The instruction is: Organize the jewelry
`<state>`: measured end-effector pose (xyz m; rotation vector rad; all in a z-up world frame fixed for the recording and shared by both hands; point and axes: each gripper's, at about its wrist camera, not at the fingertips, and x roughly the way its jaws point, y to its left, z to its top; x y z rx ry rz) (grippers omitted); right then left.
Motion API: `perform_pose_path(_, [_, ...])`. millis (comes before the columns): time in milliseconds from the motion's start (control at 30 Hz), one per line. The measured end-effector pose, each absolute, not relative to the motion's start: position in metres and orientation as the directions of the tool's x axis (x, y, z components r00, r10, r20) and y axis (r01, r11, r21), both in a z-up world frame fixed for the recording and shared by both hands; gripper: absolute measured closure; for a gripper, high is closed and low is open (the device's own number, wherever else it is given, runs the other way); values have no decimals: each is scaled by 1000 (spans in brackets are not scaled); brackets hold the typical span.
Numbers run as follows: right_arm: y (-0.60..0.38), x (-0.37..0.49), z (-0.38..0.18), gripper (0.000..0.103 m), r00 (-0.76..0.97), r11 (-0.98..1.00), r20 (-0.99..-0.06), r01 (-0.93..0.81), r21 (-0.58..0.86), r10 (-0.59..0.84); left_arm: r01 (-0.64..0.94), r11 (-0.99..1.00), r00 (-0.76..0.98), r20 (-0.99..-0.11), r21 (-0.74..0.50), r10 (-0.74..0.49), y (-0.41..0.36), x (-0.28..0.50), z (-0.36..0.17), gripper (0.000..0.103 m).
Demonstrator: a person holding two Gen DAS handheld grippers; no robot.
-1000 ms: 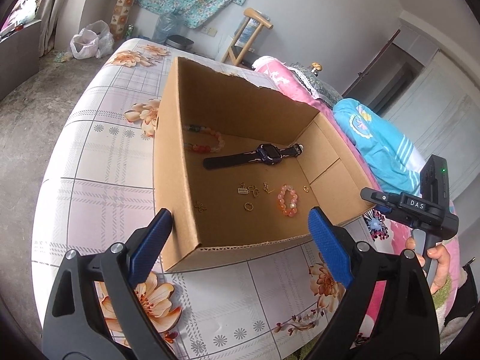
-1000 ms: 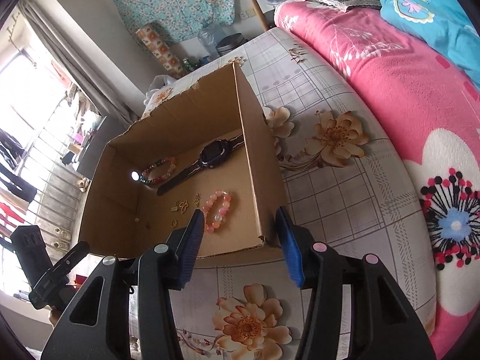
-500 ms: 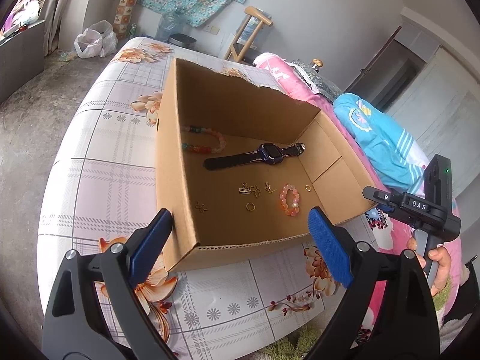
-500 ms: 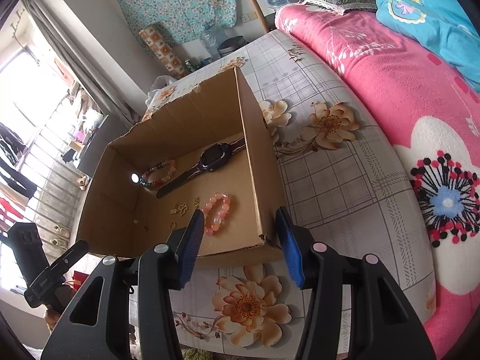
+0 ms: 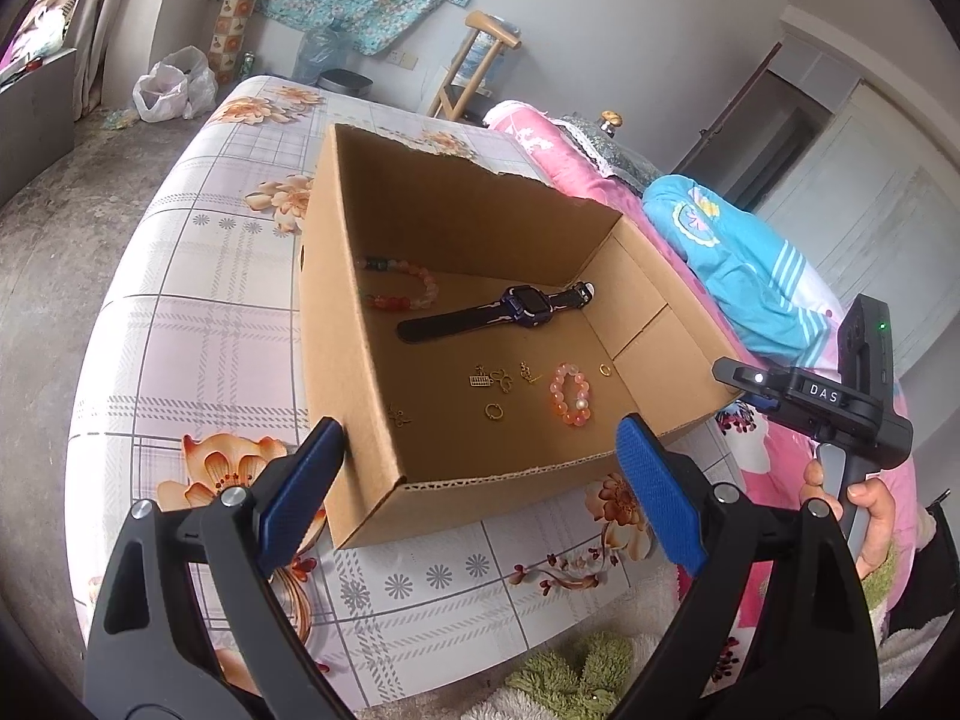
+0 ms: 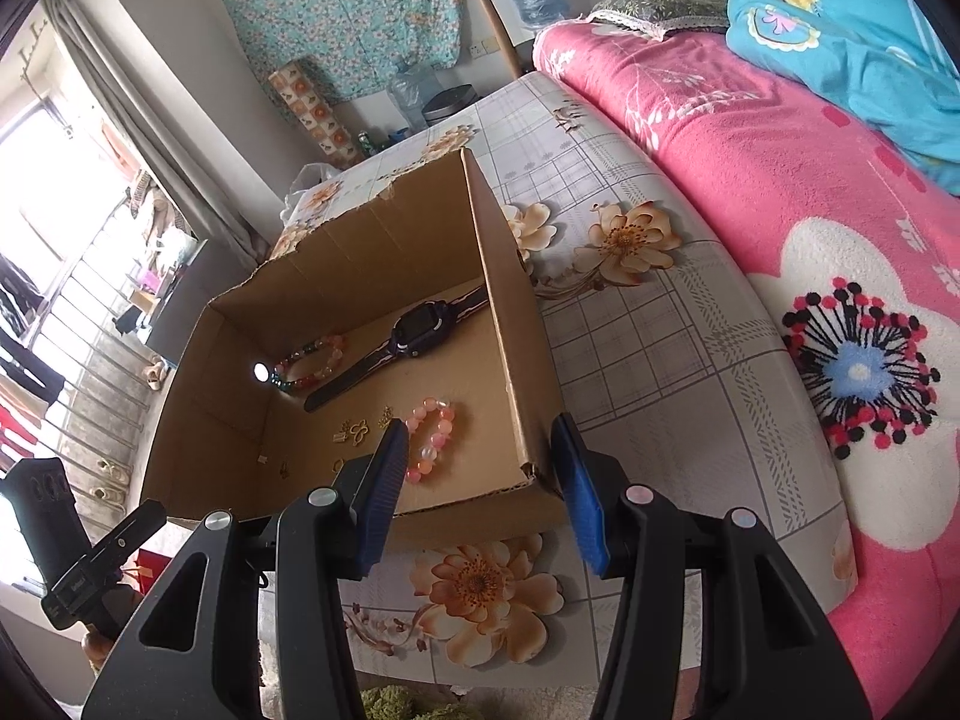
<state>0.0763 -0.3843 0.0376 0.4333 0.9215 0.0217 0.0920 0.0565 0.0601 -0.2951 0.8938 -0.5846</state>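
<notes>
A cardboard box (image 5: 360, 360) is seen ahead of and below both tongs, resting on a flower-printed cover (image 5: 198, 324). The left gripper (image 5: 480, 480) is held with its jaws wide apart and nothing between them; its left pad sits just beside the box's near left corner. The right gripper (image 6: 480, 480) is held with its jaws apart too, nothing clamped, and the box's near right corner is seen in the gap between its blue pads.

The jewelry is laid loose on the box floor, beyond the tips of both tongs. A dark watch (image 5: 528, 309) lies across the middle, a multicoloured bead bracelet (image 5: 399, 285) lies beyond it by the far left wall, and a pink bead bracelet (image 5: 570, 393) lies nearest the right gripper. Small gold charms (image 5: 498, 381) and two gold rings (image 5: 494, 411) are scattered between them, well apart from the walls.

Nothing appears to be sorted yet. Trouble may be expected from the gold pieces: they are tiny and flat on cardboard, so they could be pushed aside rather than caught. The light box could be shoved or tipped if a wall is struck on the way in. A bracelet pinched by one bead may slip free.
</notes>
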Motion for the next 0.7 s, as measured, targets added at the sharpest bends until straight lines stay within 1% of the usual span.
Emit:
perform_pose_path(300, [-389,67,32,54,623,911,-761,185,369,182,375,799,465,-650,-471,-601,51,80,55,15])
perform_pose_path(533, [-392,66,33,54,636,907,-751,187,376,180,386,802,483,-641,-456,-597,50,75,55,15])
perform_pose_path(633, [-392,59,33,54,653,899,-736,195,392,179,398,800,527,-602,-449,-600,56,68,62,15])
perform_pose_path(700, [-393,51,33,54,667,896,-724,194,398,177,414,813,570,-579,-411,-583,58,58,70,15])
